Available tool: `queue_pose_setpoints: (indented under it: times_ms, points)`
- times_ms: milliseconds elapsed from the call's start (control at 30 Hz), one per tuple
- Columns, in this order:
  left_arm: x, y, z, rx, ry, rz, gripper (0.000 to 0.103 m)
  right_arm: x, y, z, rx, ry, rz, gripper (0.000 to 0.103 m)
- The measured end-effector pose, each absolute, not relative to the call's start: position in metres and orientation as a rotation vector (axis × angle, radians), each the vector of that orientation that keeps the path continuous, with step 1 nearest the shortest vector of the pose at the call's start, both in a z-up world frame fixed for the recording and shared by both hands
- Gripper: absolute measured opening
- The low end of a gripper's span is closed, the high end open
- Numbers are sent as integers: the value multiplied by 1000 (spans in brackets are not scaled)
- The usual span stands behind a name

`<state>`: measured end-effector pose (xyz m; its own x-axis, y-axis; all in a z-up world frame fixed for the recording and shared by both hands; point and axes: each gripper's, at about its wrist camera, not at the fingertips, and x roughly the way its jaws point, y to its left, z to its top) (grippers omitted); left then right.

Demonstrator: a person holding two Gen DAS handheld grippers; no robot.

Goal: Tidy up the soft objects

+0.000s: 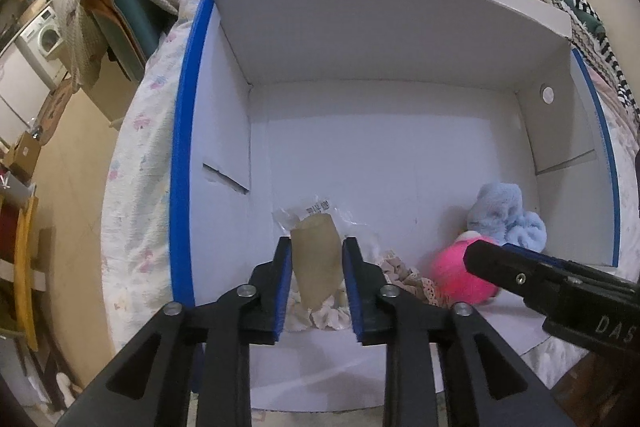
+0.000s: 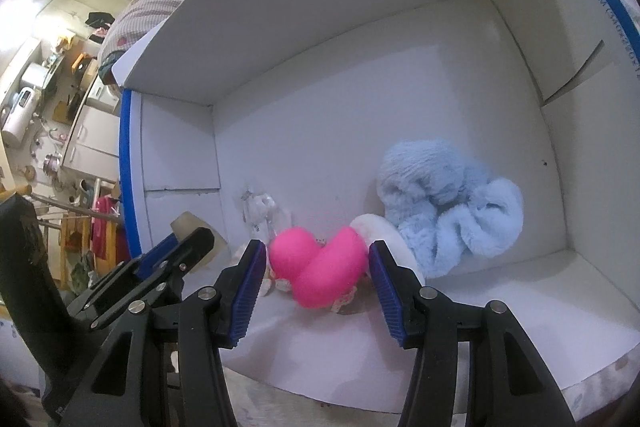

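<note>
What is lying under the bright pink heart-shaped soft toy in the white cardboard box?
Under the bright pink heart-shaped soft toy, beige lace-edged fabric peeks out on the white cardboard box floor. How far the fabric extends beneath is covered.

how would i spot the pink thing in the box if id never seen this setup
Look into the big white box with blue-taped edges, lying open on the bed. Near its front, low down, a small pile of soft things lies beside a fluffy pale-blue scrunchie. The pink toy is the smooth, hot-pink, heart-like shape between the right gripper fingers, the only bright, unfuzzy thing there.
</note>
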<state>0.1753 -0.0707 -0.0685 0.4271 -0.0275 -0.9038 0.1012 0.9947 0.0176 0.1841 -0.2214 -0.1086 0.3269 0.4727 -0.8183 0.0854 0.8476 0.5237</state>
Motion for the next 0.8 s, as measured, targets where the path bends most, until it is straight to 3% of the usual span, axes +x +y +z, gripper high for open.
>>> queue_pose_setpoints:
  times_ms: [200,267,333,433,500,800]
  points:
    - [173,-65,-62,63,1102,-65,25,183,-226,-93,482,1152,236,70]
    - [172,-65,-58,66,1082,-63,33,183,-228,-89,470,1136,223,75]
    - [172,-63,-53,58,1065,-58,49,183,-229,-86,472,1117,213,78]
    - [170,-59,-45,33,1031,-40,56,180,-231,-78,480,1070,229,84]
    - [168,-56,-40,15,1010,-41,56,176,-233,-70,475,1017,216,103]
    - [148,-45,4,-5,847,-44,56,153,-246,-34,459,856,139,103]
